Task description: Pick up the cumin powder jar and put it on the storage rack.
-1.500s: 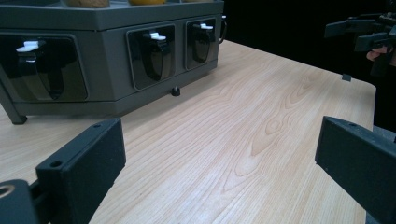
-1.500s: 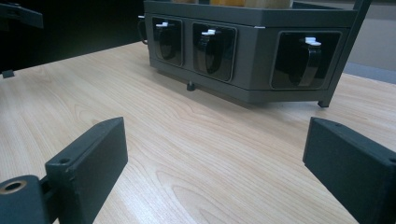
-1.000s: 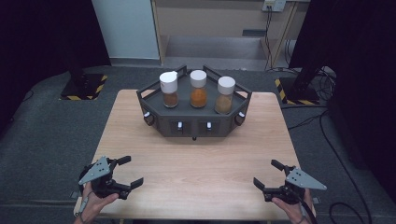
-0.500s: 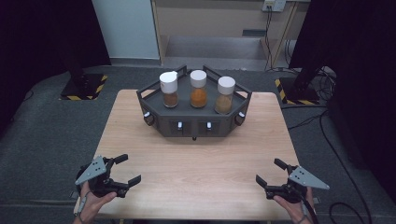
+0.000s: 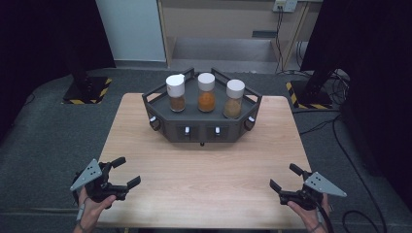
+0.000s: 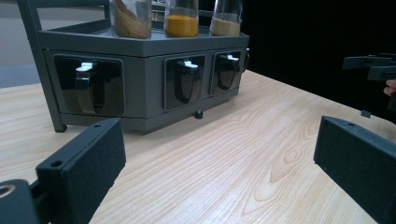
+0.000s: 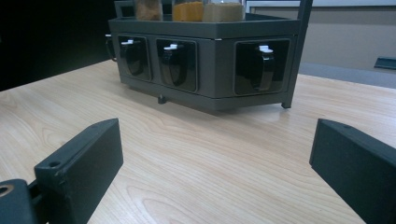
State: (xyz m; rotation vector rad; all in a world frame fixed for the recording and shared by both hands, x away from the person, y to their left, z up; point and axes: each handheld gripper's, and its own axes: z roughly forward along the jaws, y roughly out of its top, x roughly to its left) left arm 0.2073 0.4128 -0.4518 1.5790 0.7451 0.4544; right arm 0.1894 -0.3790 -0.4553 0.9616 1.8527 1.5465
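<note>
rack: dark grey spice rack (image 5: 201, 127) sits at 12 o'clock on the wooden table (image 5: 204, 179), well apart from both grippers. Six-sided body, rail round the top tray, little dispenser levers with white tips along the front.

jars: three clear spice jars with white caps on top. Brown powder at 11 (image 5: 176, 92), orange in the middle (image 5: 206, 92), tan at 1 (image 5: 234, 98). They look like glass or hard plastic, so I'd guess stiff, smooth and a bit slippery, and light enough for one gripper.

where to grab: I'd go for the straight wall just under the cap, squeezing across the width. The caps look wider than the bodies, so that should stop a slide. The rail is the awkward bit, so lifting straight up seems safest.

left gripper: (image 5: 124, 171) at 7 o'clock near the table edge, jaws spread wide, nothing in them.

right gripper: (image 5: 286, 177) at 5 o'clock, jaws also wide apart and empty, pointing toward the rack.

risk: tall, narrow jars probably tip easily if bumped.
</note>
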